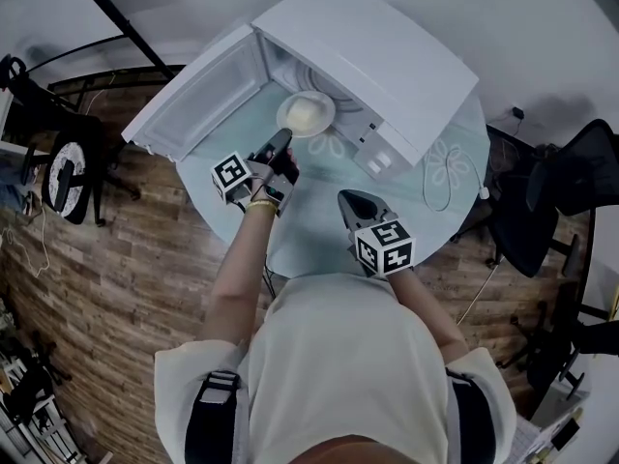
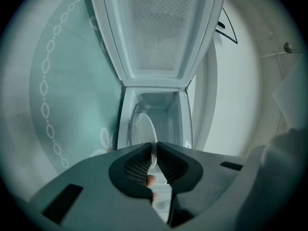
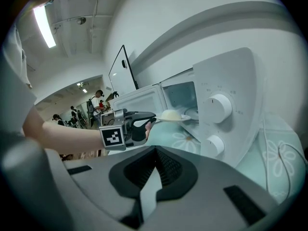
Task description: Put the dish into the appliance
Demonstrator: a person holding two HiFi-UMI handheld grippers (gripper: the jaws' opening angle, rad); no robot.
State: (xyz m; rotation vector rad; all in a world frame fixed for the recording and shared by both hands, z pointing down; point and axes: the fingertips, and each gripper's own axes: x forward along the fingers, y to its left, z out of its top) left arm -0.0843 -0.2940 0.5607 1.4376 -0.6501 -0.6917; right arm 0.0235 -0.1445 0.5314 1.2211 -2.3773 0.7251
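Note:
A white dish (image 1: pixel 306 114) carrying a pale round bun is held level at the mouth of the white microwave (image 1: pixel 377 56), whose door (image 1: pixel 198 100) hangs wide open to the left. My left gripper (image 1: pixel 283 141) is shut on the dish's near rim. In the left gripper view the dish (image 2: pixel 144 129) shows edge-on, pinched between the pads (image 2: pixel 154 150), with the cavity (image 2: pixel 159 105) right ahead. In the right gripper view the dish (image 3: pixel 172 116) hovers at the cavity's sill. My right gripper (image 1: pixel 348 199) hangs over the table, shut and holding nothing (image 3: pixel 155 150).
The microwave stands on a round glass table (image 1: pixel 309 235) with flower prints. Its two knobs (image 3: pixel 217 107) face my right gripper. A white cable (image 1: pixel 440 177) lies to the microwave's right. Black chairs (image 1: pixel 571 182) stand around on the wooden floor.

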